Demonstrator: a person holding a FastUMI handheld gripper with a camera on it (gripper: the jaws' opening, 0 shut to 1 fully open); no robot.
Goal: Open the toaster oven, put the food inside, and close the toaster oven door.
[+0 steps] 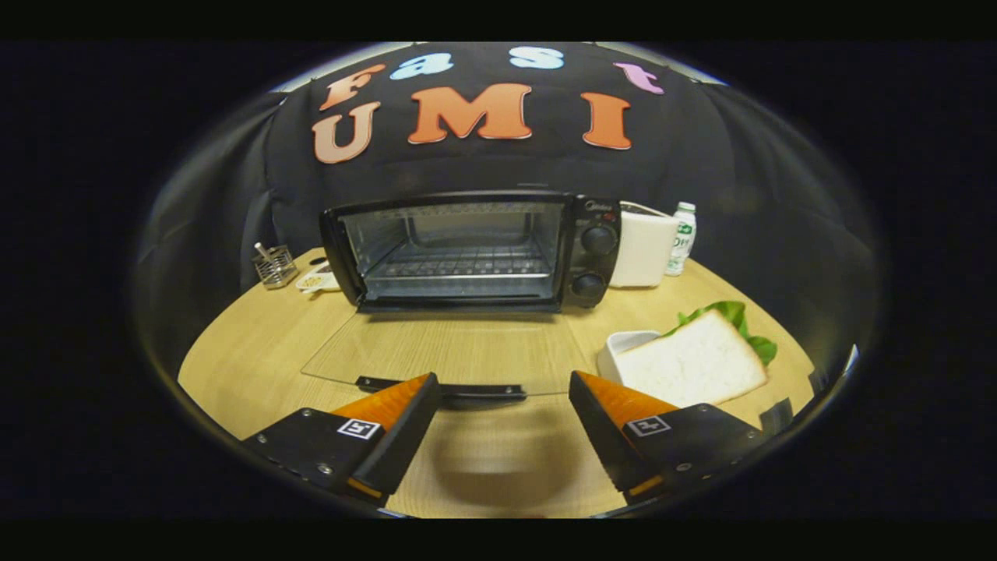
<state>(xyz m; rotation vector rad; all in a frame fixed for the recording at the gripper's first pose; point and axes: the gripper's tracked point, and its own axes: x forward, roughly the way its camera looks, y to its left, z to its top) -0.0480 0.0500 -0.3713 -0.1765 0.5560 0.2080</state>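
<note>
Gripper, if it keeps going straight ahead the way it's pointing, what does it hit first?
Likely the door handle, just ahead between the open gripper fingers, on the lowered glass door; beyond lies the toaster oven. Depth is uncertain.

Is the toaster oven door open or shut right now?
Open. The glass door lies folded down flat over the table, its handle just ahead of the open gripper; the toaster oven rack is exposed and empty.

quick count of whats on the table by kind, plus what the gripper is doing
toaster oven, glass door folded down: 1
sandwich on white dish: 1
white box-shaped item: 1
bottle: 1
wire holder: 1
small white item beside it: 1
total: 6
hand-held gripper: open, fingers either side of the door handle, holding nothing
</note>
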